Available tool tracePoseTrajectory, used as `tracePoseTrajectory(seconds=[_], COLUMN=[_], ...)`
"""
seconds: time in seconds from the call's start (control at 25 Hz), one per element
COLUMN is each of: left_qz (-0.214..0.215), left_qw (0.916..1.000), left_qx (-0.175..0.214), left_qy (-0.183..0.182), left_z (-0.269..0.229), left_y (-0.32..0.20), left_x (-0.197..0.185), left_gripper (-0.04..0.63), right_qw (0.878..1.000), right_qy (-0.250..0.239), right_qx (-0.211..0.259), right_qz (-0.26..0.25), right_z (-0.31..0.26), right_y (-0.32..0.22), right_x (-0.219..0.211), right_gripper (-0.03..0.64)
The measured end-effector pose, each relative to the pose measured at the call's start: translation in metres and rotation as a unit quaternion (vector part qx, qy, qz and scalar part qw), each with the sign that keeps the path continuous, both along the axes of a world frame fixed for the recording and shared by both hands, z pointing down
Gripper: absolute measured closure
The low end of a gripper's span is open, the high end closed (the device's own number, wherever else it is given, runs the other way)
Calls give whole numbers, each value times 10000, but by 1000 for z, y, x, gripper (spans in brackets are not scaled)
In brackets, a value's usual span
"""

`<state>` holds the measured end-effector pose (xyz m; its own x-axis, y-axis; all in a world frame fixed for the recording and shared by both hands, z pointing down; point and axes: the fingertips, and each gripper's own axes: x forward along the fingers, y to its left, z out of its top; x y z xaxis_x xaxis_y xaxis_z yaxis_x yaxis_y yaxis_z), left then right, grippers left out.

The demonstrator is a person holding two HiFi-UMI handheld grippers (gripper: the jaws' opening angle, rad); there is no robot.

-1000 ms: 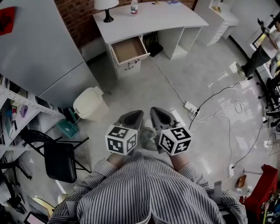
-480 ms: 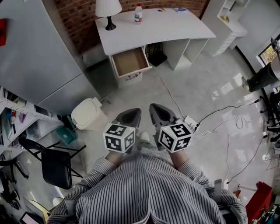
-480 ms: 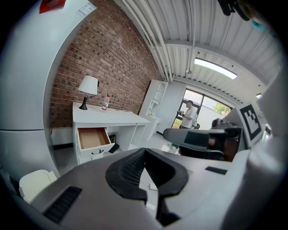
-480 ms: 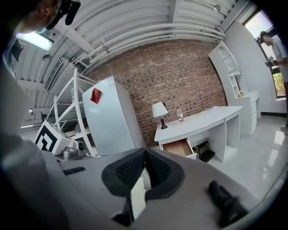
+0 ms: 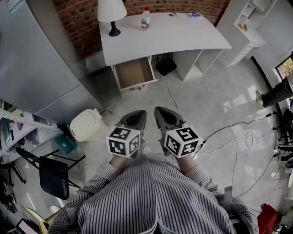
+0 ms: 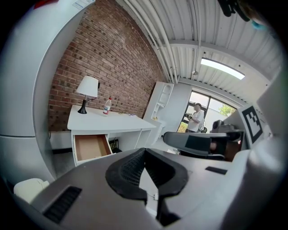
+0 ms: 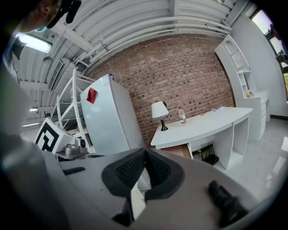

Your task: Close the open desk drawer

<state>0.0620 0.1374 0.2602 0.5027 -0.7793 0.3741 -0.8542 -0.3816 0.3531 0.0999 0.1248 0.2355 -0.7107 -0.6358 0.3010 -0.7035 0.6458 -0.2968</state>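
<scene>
A white desk (image 5: pixel 165 32) stands against the brick wall. Its top left drawer (image 5: pixel 133 73) is pulled open and shows an empty brown inside; the same drawer (image 6: pixel 91 147) appears in the left gripper view, and a sliver of it (image 7: pixel 180 151) in the right gripper view. My left gripper (image 5: pixel 137 118) and right gripper (image 5: pixel 161 115) are held side by side near my body, well short of the desk. Both are shut with nothing between the jaws.
A lamp (image 5: pixel 111 11) and a bottle (image 5: pixel 145 18) stand on the desk. A grey cabinet (image 5: pixel 36 59) is at the left, with a cream bin (image 5: pixel 85 124) and a black chair (image 5: pixel 52 176) below it. Cables (image 5: pixel 238 132) trail over the floor at the right.
The view has moved forward: the desk and its open drawer are nearer and lower in the head view. Both grippers stay shut, side by side.
</scene>
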Motion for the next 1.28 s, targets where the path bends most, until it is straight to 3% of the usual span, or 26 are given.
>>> tracePoseTrajectory(seconds=[0.24, 0.92, 1.28], left_qz=[-65, -292, -294], left_qw=[10000, 9988, 9986], left_qx=[-47, -403, -447], left_qy=[-26, -23, 13], left_z=[6, 29, 35], left_y=[-25, -35, -83], left_x=[10, 2, -14], left_gripper=[583, 583, 583], right_qw=[9999, 9982, 9979], right_qy=[6, 0, 52], right_qx=[-72, -502, -561], right_qz=[-133, -332, -308], right_z=[7, 36, 45], right_y=[-29, -42, -85], right_x=[5, -2, -14], right_gripper=[600, 600, 600])
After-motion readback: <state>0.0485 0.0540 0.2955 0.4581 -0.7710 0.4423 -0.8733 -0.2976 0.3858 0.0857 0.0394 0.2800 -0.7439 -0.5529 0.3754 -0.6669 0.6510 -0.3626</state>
